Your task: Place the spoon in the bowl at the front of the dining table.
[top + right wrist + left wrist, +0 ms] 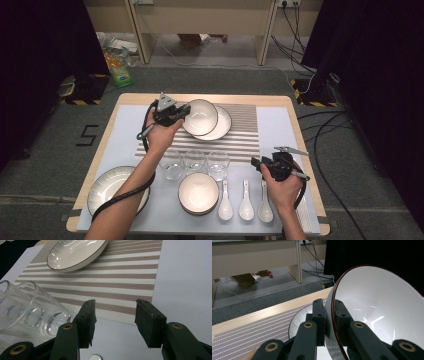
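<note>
While the left gripper (184, 113) stays out of the clutter in the upper middle of the high view, its jaws are clamped on the rim of a white ceramic bowl with a dark brown edge (200, 117), one jaw inside the rim and one outside, as the left gripper view makes plain. It holds the bowl tilted above a shallow white plate with a ribbed rim (223, 125), which rests on the brown-and-white striped placemat (245, 140) in the centre of the pale bench (280, 125). Whether the bowl's base already touches the plate cannot be told.

At the lower right of the frame, the right gripper (256, 161) hangs with its jaws spread wide and nothing between them, just beside the row of three clear drinking glasses (194, 162). Below the glasses lie a stack of white bowls (198, 194) and three white ceramic spoons (245, 201); a second ribbed plate (107, 186) sits at the lower left.

By the look of it, the step in hand is seating the bowl on the plate. The next move calls for levelling the bowl, lowering it squarely into the plate's well, then easing the jaws off the rim without tipping it.
</note>
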